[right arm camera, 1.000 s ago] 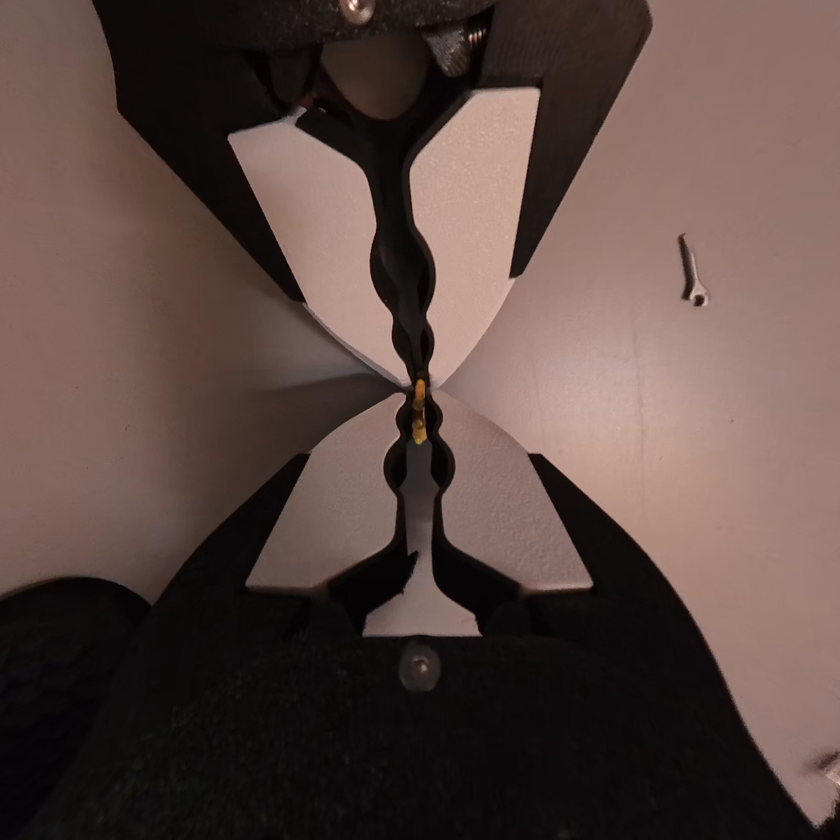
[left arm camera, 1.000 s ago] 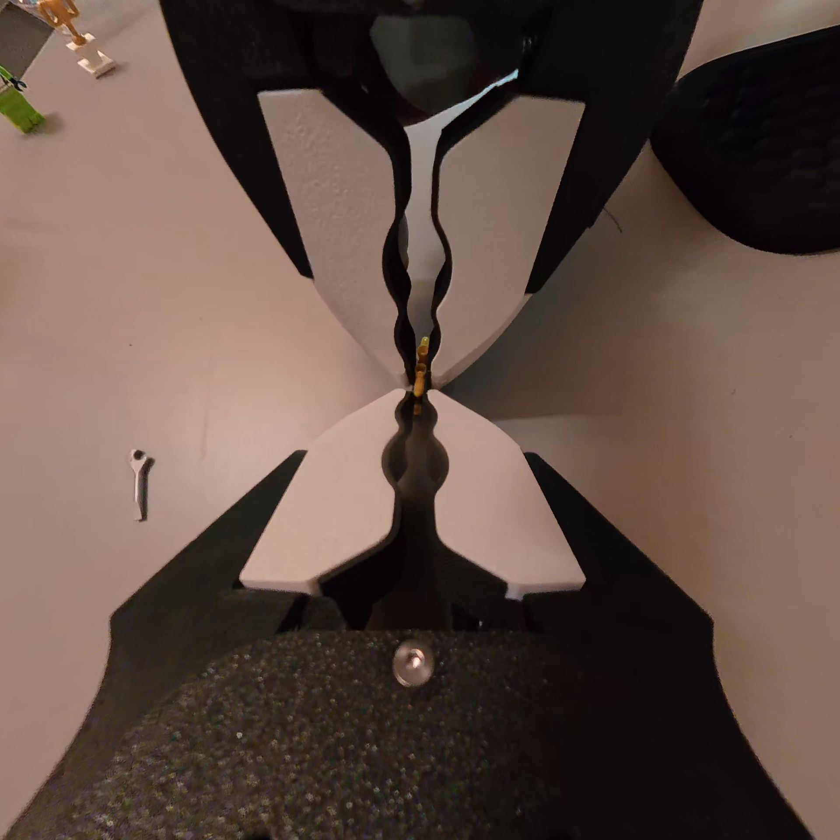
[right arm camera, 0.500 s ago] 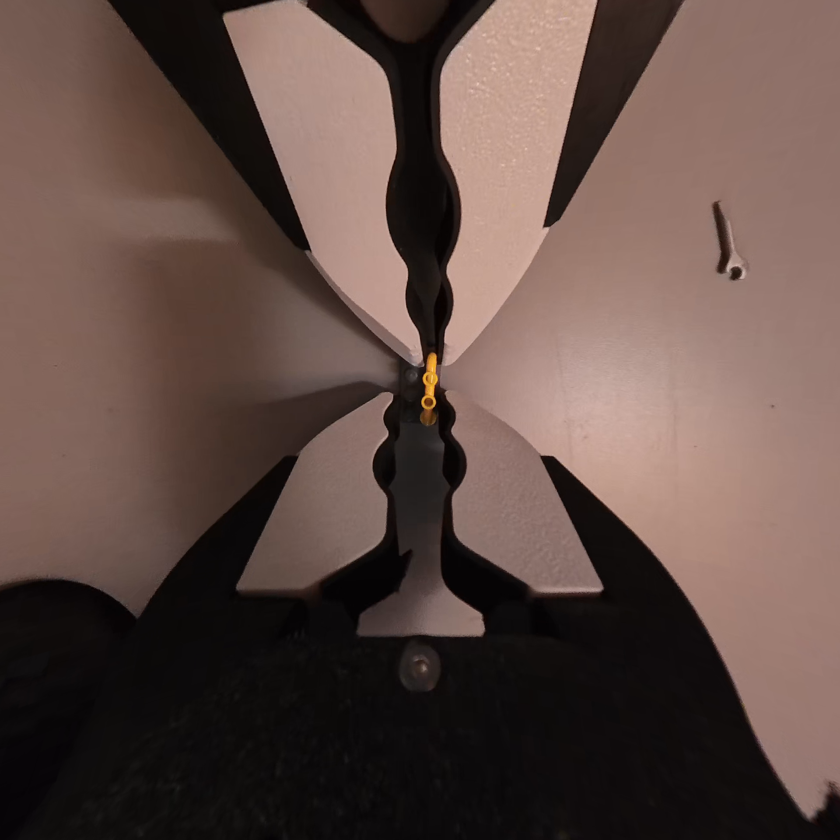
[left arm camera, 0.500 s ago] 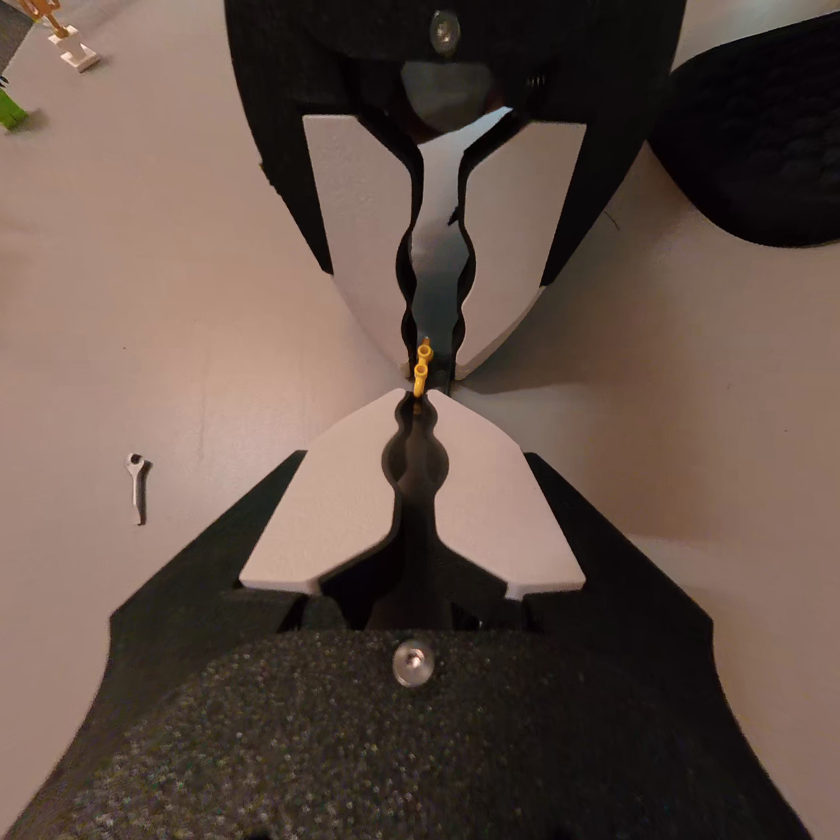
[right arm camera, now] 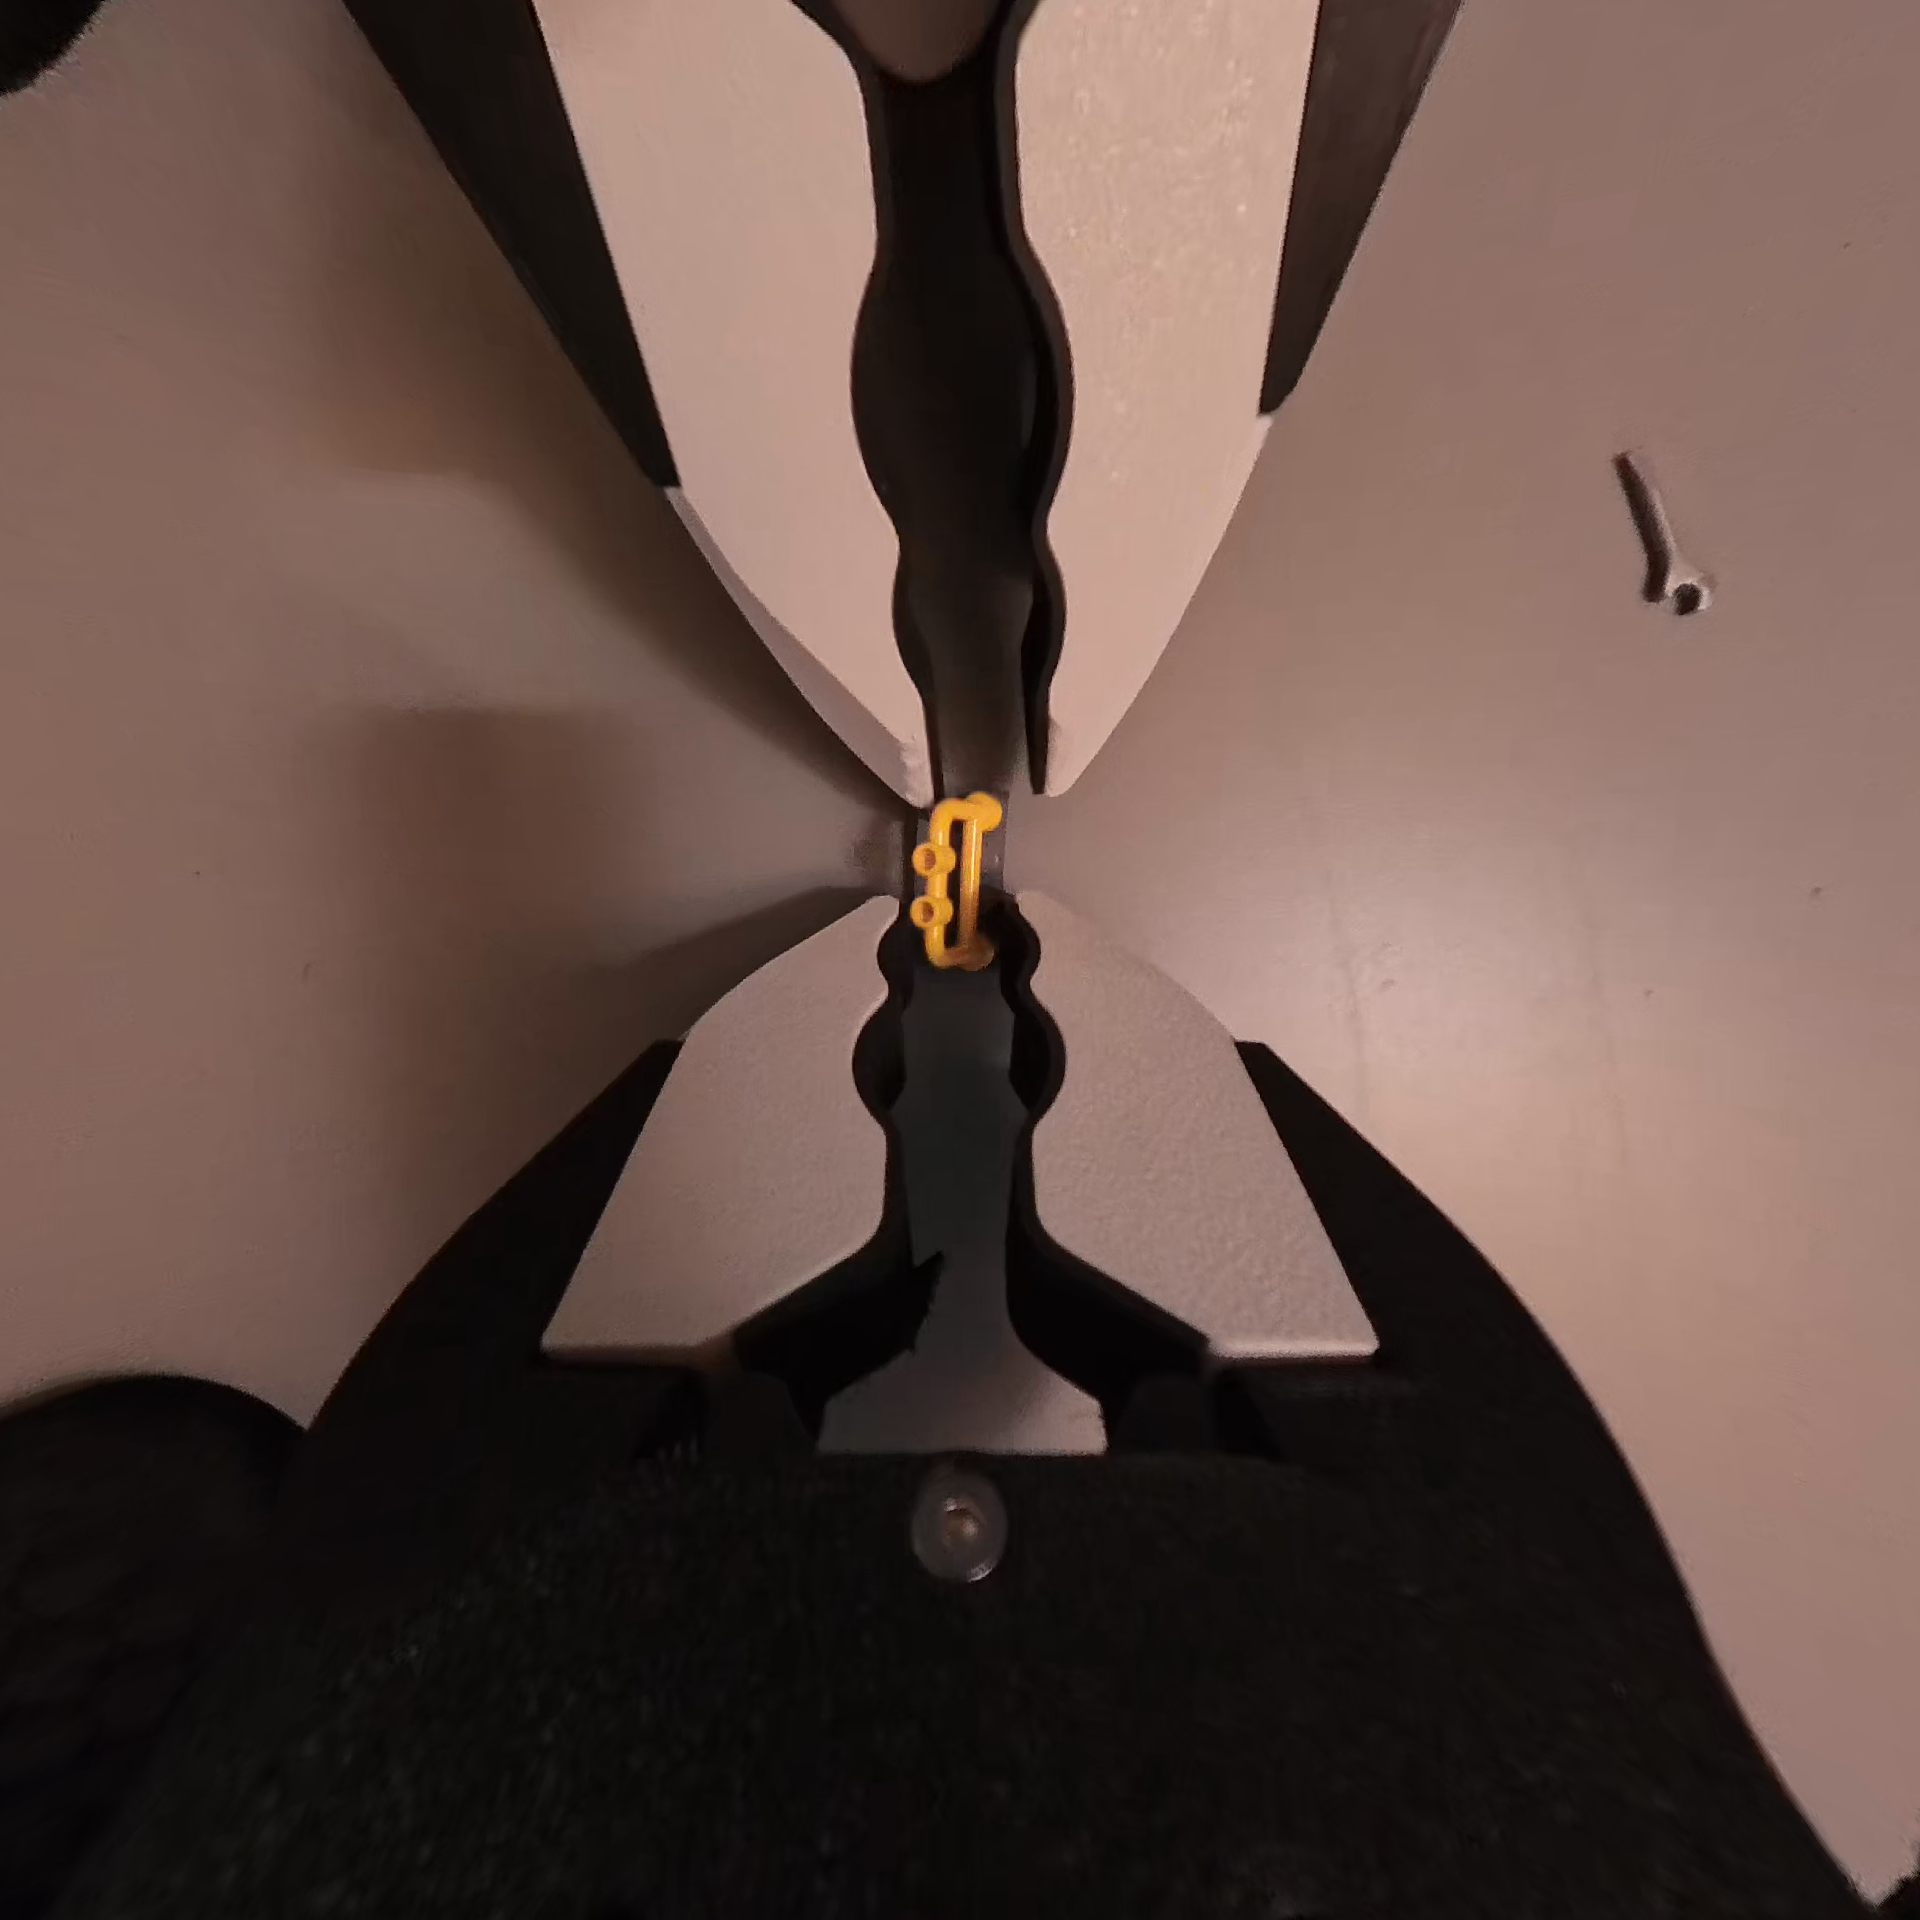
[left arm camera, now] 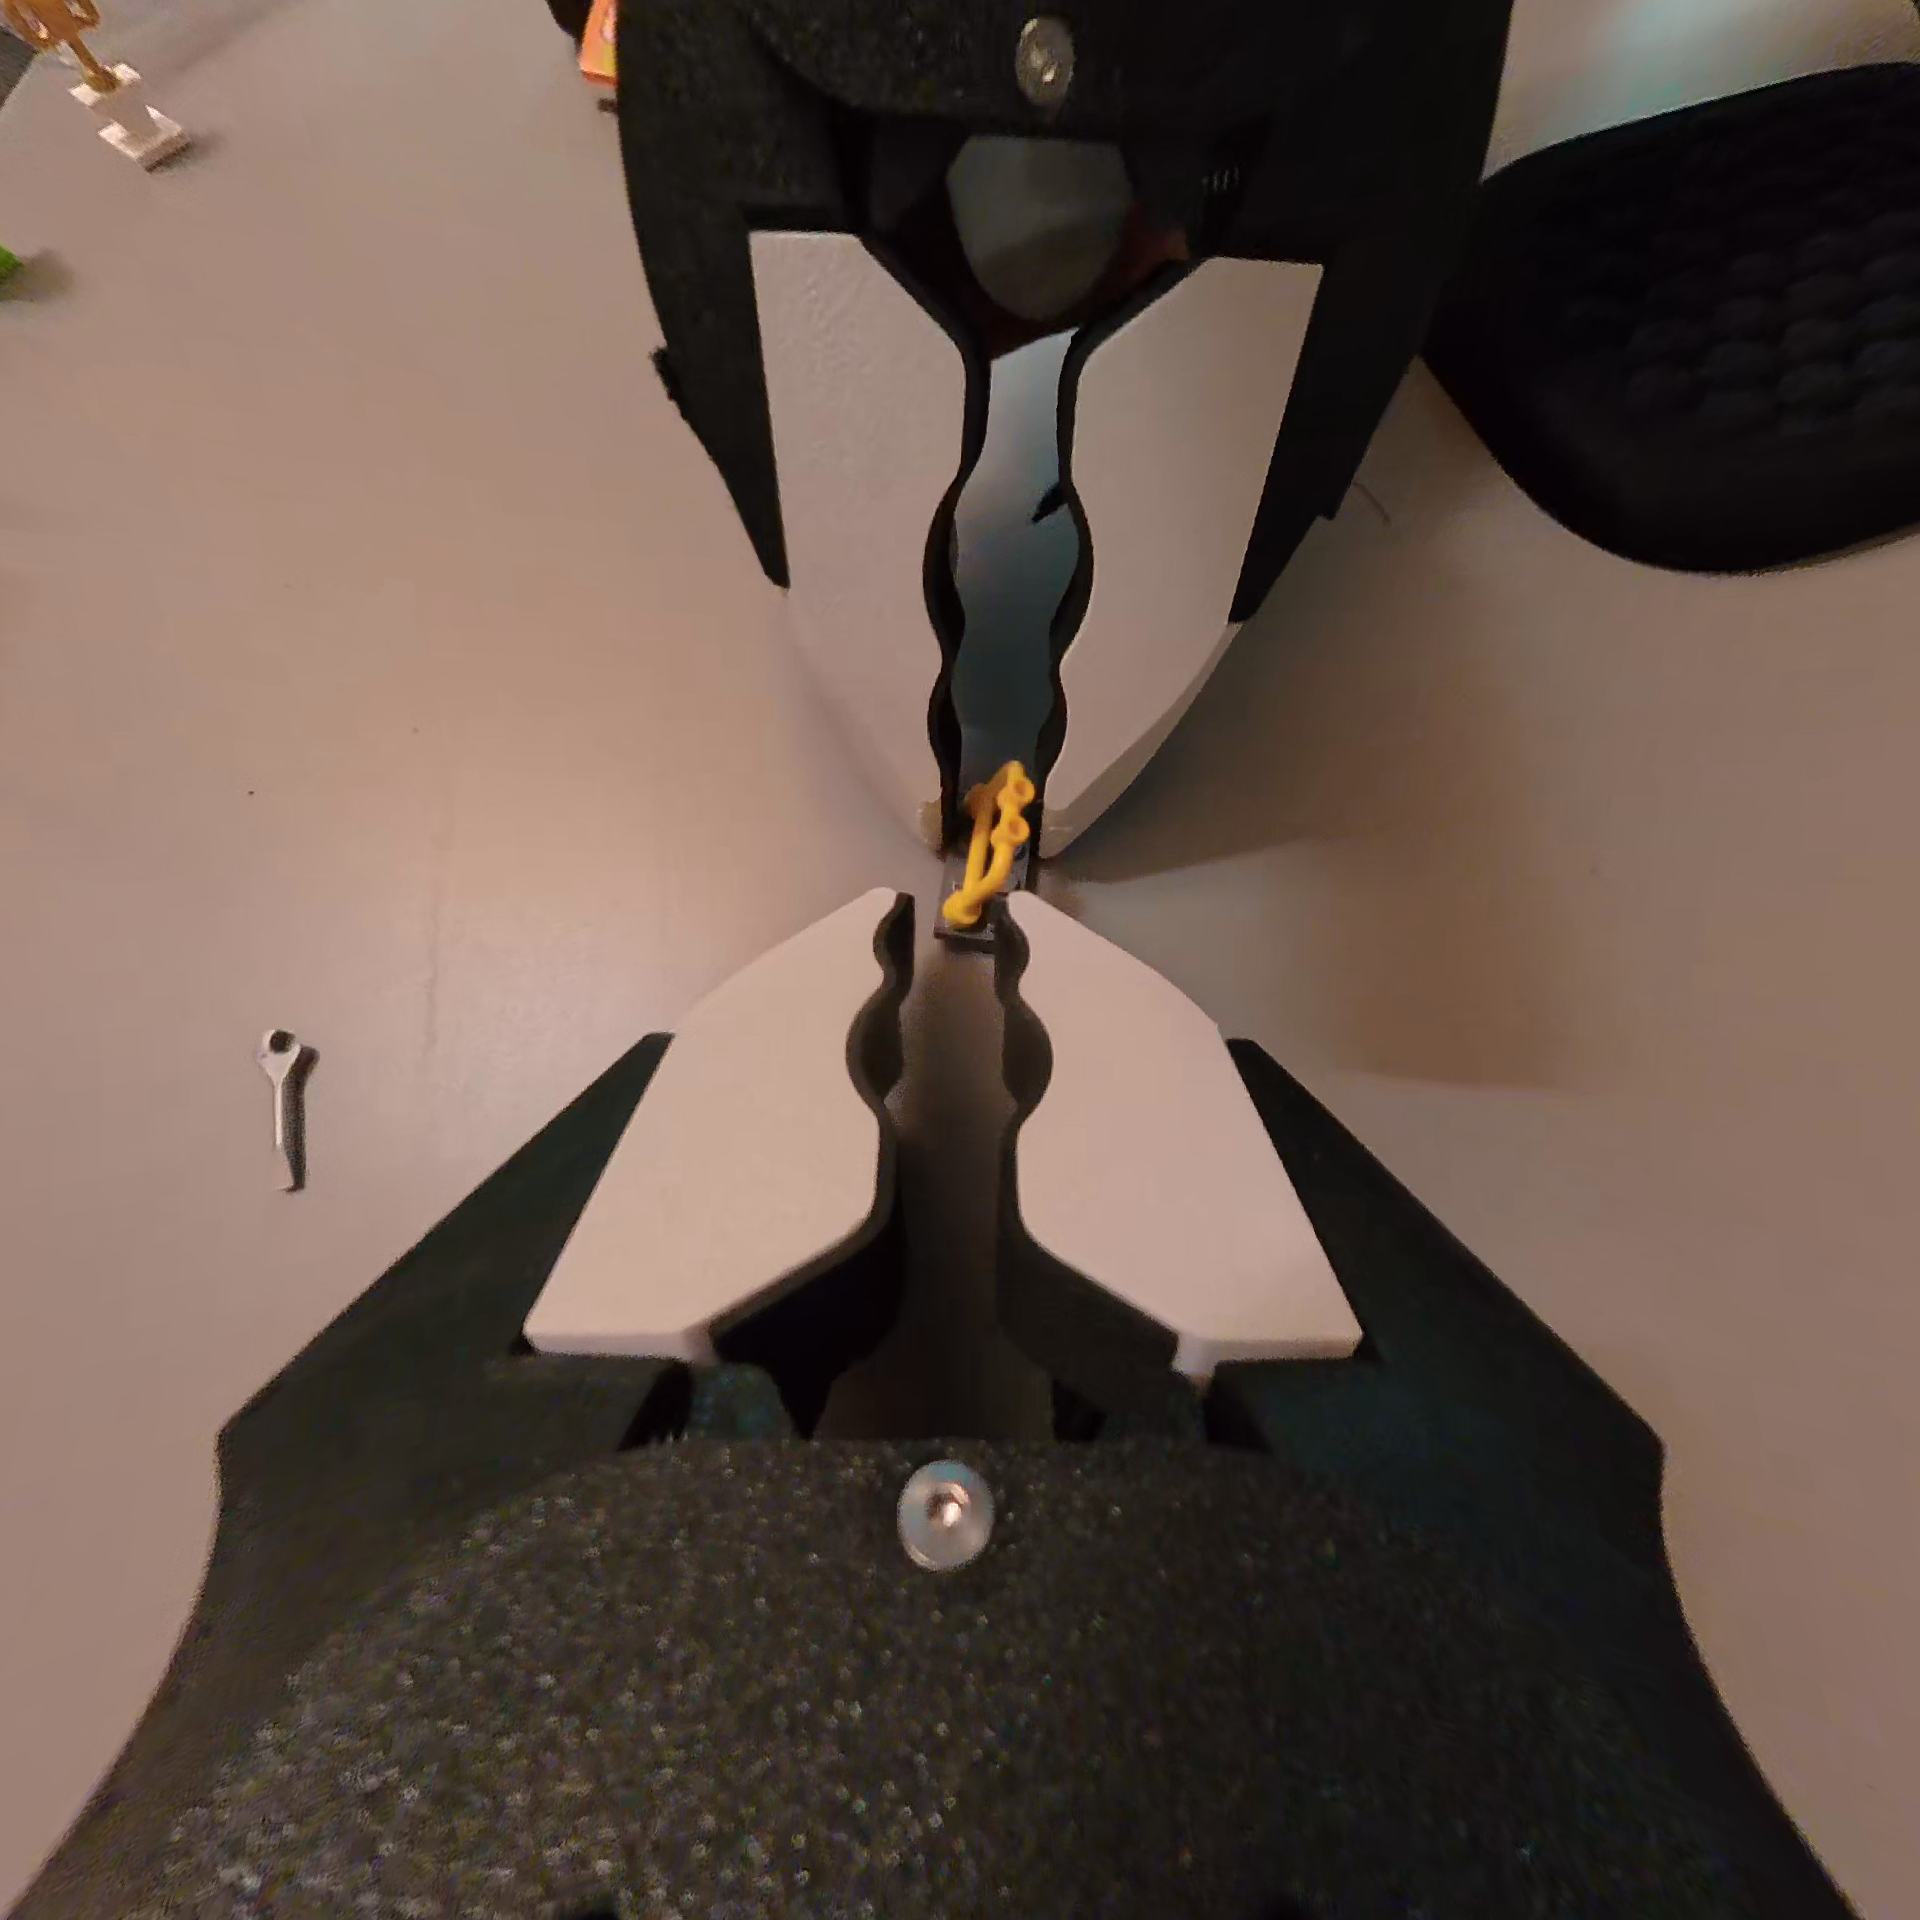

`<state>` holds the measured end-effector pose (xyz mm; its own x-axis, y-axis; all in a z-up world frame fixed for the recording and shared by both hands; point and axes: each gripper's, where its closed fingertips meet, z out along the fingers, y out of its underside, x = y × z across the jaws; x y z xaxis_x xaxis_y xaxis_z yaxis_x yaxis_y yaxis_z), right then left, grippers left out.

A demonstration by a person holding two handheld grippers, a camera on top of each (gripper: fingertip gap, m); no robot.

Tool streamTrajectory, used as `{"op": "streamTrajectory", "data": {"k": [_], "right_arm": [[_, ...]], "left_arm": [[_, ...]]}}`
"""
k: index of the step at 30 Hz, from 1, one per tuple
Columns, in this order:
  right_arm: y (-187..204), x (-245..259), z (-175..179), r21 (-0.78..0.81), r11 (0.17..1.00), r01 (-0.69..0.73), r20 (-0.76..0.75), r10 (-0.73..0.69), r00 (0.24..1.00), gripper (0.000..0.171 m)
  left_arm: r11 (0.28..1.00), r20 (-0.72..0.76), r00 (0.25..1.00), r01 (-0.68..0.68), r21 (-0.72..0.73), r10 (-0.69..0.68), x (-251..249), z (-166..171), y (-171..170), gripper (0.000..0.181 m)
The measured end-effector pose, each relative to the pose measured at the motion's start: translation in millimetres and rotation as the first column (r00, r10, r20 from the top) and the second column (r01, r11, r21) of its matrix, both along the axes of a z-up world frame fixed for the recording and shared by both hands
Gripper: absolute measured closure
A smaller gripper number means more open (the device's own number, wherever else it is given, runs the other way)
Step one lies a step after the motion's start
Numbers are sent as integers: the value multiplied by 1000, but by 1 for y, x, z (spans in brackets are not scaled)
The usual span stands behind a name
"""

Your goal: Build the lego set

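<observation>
On my feeds the pale, bare tabletop [left arm camera: 416, 623] fills almost everything under warm, dim light. A black, dimpled, cushion-like object [left arm camera: 1714, 332] lies at its far right edge in the left wrist view.

My two grippers meet nose to nose over the middle of the table. The left gripper [left arm camera: 954, 912] has its jaws slightly parted, and I see a sliver of table between one pad and the piece. The right gripper [right arm camera: 956, 920] faces it, and its jaws also stand a little apart with a narrow gap beside the piece. Neither looks clamped. I cannot tell whether any pad touches the piece.

Far off at the top left of the left wrist view stands a small tan and white lego build [left arm camera: 114, 104], with a green bit [left arm camera: 10, 265] at the frame edge below it. A small white wrench-shaped piece [left arm camera: 281, 1101] lies flat on the table, well apart from the grippers.

The yellow lego piece [right arm camera: 951, 883], a tiny bar frame with two studs, sits exactly between the four fingertips. A small dark grey plate [left arm camera: 971, 928] is under its near end in the left wrist view.
</observation>
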<state>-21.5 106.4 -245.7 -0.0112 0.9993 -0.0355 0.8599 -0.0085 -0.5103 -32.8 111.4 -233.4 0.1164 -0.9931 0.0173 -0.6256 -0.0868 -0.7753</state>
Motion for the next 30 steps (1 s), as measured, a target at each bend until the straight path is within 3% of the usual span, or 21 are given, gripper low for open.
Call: {"op": "streamTrajectory", "data": {"k": [8,12,16,19,30], "right_arm": [[-4,1,5,-40,999,18,-29,-19,999,156],[-5,3,18,-28,1000,14,-40,-15,999,156],[-8,3,36,-8,1000,9,-61,-9,998,156],[-8,5,43,16,1000,5,-58,-4,998,156],[-12,10,45,40,999,-3,-55,5,999,156]], "left_arm": [[999,26,999,-19,-34,20,-9,8,-2,166],[975,118,990,-45,-217,72,-10,20,-12,163],[876,174,956,-132,-464,236,-3,29,-12,158],[799,215,934,-108,-591,285,4,36,-17,158],[599,231,884,-68,-798,407,15,37,-23,173]]}}
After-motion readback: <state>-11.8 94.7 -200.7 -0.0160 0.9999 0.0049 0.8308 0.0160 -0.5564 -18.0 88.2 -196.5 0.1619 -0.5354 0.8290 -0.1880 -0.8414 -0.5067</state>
